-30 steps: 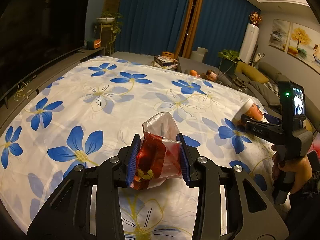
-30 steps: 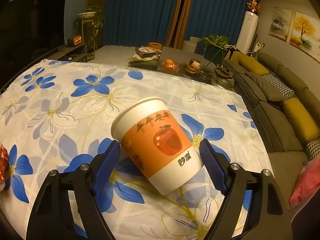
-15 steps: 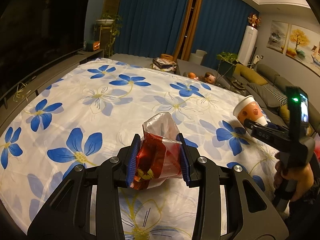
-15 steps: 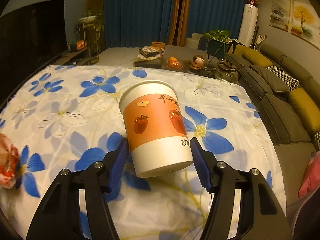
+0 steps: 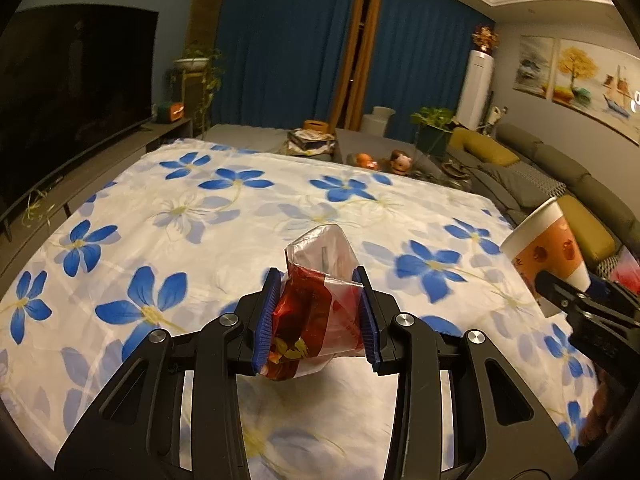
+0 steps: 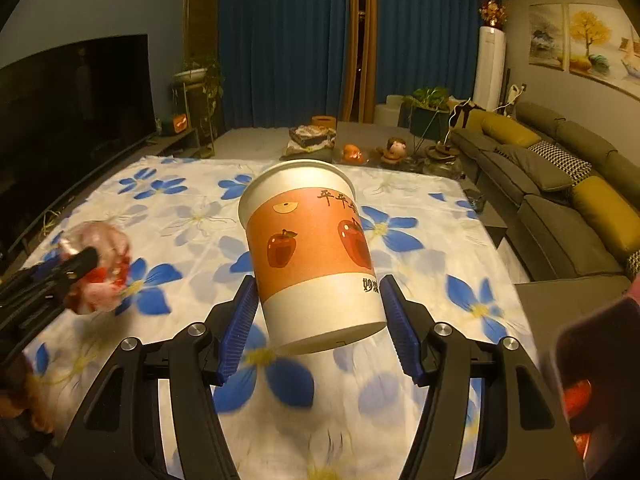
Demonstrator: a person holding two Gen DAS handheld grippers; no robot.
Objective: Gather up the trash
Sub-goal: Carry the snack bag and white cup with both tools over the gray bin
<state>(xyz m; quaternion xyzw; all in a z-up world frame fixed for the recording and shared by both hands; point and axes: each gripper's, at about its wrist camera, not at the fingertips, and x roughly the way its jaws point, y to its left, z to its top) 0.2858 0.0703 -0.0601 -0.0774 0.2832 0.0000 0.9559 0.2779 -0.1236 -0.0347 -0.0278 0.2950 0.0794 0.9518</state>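
Both pieces of trash are already off the table [image 5: 224,216] and in hand, so the coming move turns on where they go — and no bin or bag for them shows plainly in either view. The left claw [image 5: 316,316] is clamped on a crumpled red and clear snack wrapper [image 5: 316,300], whose open, clear end sticks up and away from the pads while the red printed part bunches between them. The right claw [image 6: 320,320] grips a paper cup [image 6: 308,256] printed with red apples on an orange band; its pads press the white lower part of the wall on either side. The cup's long axis runs up and slightly away from the claw, mouth at the far end, base nearest the camera and clear of the flowered cloth [image 6: 192,216] below. What the cup holds cannot be told, since its mouth faces away. In the left wrist view the cup [image 5: 548,252] hangs at the right edge of the table, tilted, with the wrapper well to its left; in the right wrist view the wrapper [image 6: 100,268] sits at the near left. A blurred pink-red shape [image 6: 592,368] at the near right edge may be a bag, though that is only a guess. If so, the right hand is the nearer one.
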